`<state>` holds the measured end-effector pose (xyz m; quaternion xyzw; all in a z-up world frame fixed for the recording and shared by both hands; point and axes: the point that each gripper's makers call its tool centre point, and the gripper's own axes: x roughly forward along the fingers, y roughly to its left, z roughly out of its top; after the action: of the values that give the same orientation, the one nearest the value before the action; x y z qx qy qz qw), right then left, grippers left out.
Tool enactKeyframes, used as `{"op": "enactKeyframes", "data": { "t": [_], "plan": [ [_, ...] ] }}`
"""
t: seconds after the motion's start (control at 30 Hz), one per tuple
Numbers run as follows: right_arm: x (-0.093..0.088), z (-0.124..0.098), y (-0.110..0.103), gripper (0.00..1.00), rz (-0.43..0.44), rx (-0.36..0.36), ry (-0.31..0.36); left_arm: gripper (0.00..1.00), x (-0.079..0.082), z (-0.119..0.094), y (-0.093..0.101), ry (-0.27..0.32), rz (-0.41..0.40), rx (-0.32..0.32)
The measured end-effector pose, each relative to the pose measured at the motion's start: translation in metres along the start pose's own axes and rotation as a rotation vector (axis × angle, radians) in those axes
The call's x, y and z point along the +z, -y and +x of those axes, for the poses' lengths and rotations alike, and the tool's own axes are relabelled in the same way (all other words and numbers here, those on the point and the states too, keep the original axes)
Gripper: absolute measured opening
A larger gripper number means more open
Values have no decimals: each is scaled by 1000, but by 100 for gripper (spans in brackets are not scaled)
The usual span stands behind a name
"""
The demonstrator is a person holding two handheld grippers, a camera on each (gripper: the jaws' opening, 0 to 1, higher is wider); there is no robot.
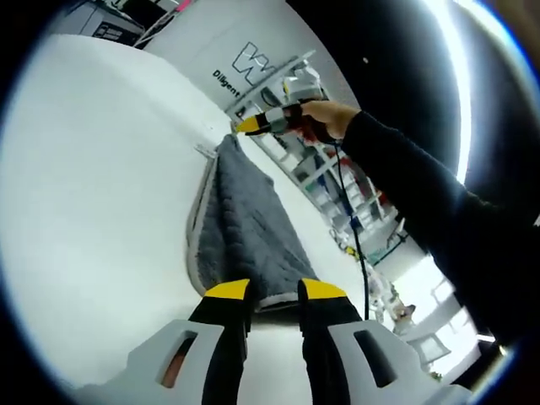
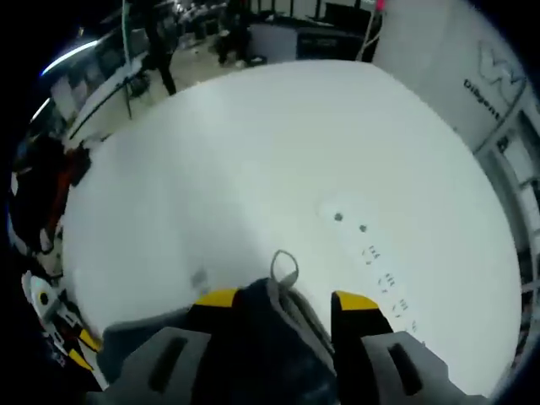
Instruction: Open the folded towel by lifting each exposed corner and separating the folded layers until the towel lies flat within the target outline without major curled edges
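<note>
Grey terry cloth hung stretched between two hand-held tools above a white table [image 1: 93, 194]: in the left gripper view, the left gripper [image 1: 275, 291], its yellow-tipped black jaws set close together, gripped the near hem of the towel [image 1: 245, 228], where a pale border ran along the edge. From there the towel rose as a taut, slightly sagging band, lifted off the table surface, with its paler underside showing along one long edge. At its far end the right gripper [image 1: 253, 125], also yellow-tipped, pinched the opposite corner, held by a person's hand [image 1: 325, 118] in a dark sleeve [image 1: 422, 194] with a cable trailing beneath it. Beyond stood white shelving [image 1: 295, 160] and a white panel with dark lettering [image 1: 245, 63]. In the right gripper view, the right gripper [image 2: 283, 297] was seen from behind its own jaws, which stood a little apart with dark towel fabric bunched between them and a small hanging loop [image 2: 284, 268] poking up past the tips. Farther out, the table's [image 2: 253, 152] white surface carried a few small dark marks [image 2: 371, 253] toward its far edge, and dim workshop clutter lay beyond that edge.
</note>
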<state>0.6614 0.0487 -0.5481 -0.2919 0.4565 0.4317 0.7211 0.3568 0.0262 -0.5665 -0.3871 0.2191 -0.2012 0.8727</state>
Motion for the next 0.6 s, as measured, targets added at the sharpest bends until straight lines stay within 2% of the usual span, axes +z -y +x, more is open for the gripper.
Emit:
{"op": "enactKeyframes", "data": {
  "t": [0.13,0.2,0.27,0.4,0.53,0.6],
  "plan": [
    [3,3,-3,38,22,6,-10,19,1,0,-1,3,-9,-2],
    [6,5,1,42,57,-10,-5,19,1,0,0,4,-12,-5],
    [7,8,0,42,98,3,-9,18,1,0,0,3,-11,-5],
    [9,15,3,33,117,-19,-16,16,1,0,0,4,-11,-7],
    [7,20,5,35,120,-39,-33,15,2,0,0,7,-31,-13],
    [9,21,6,32,150,-42,-27,15,3,0,0,9,-36,-15]
  ]
}}
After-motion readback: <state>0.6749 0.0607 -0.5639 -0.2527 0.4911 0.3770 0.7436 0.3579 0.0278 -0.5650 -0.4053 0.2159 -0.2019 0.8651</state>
